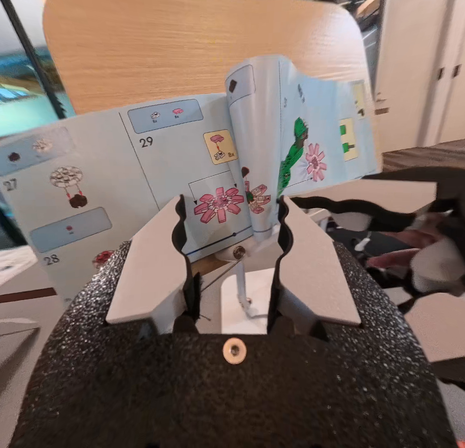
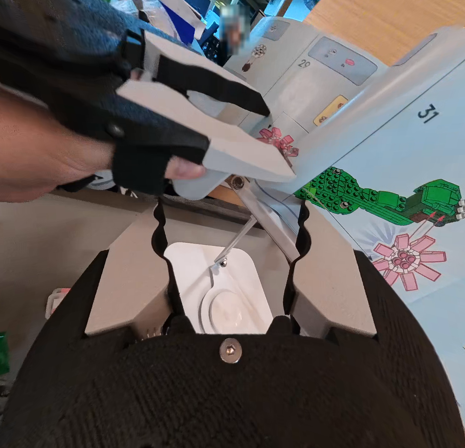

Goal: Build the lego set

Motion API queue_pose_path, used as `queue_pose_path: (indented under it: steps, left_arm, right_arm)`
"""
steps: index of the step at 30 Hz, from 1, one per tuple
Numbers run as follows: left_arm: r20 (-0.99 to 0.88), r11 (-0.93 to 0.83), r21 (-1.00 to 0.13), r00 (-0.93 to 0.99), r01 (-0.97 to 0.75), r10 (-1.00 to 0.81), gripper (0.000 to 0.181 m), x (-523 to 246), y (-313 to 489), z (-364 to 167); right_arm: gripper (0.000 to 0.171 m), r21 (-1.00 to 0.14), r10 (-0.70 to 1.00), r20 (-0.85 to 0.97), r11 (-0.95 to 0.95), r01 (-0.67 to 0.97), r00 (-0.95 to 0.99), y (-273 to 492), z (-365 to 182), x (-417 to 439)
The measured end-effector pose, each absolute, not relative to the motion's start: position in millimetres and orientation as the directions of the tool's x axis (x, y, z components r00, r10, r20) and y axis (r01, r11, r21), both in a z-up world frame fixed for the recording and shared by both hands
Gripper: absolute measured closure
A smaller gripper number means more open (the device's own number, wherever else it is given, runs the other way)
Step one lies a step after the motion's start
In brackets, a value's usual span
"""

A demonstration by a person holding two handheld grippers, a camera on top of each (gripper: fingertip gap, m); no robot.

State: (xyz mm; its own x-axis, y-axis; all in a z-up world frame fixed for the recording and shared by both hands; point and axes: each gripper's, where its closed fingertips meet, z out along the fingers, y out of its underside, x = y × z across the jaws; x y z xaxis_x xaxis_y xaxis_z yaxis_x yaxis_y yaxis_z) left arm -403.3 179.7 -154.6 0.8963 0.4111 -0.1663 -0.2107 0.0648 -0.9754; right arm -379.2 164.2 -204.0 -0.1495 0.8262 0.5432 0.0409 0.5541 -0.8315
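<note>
We have the instruction booklet (image 1: 176,159) propped upright on a white stand (image 2: 226,285) against a wooden board (image 1: 176,45), straight ahead of both grippers, with a half-turned page (image 1: 254,146) curling up at its spine. The left gripper (image 1: 232,201) is released and empty, closest to that page; the right gripper (image 2: 230,204) is also spread and empty, just beside the booklet's right-hand sheet. We see step numbers and small part counts printed on the pages, but no brand mark and no loose bricks.
</note>
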Motion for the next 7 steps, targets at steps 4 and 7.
queue_pose_path:
  steps: [4,7]
  left_arm:
    - [-0.225,0.017,-0.964,0.849,-0.266,0.478,0.113,-412,182,-165]
    - [-0.285,-0.021,-0.947,0.809,-0.321,0.514,0.118,-420,182,-166]
  right_arm:
    - [0.066,-0.824,0.816,0.553,0.566,0.037,-0.169,163,-206,-377]
    - [0.066,-0.813,0.800,0.566,0.582,0.027,-0.199,160,-209,-372]
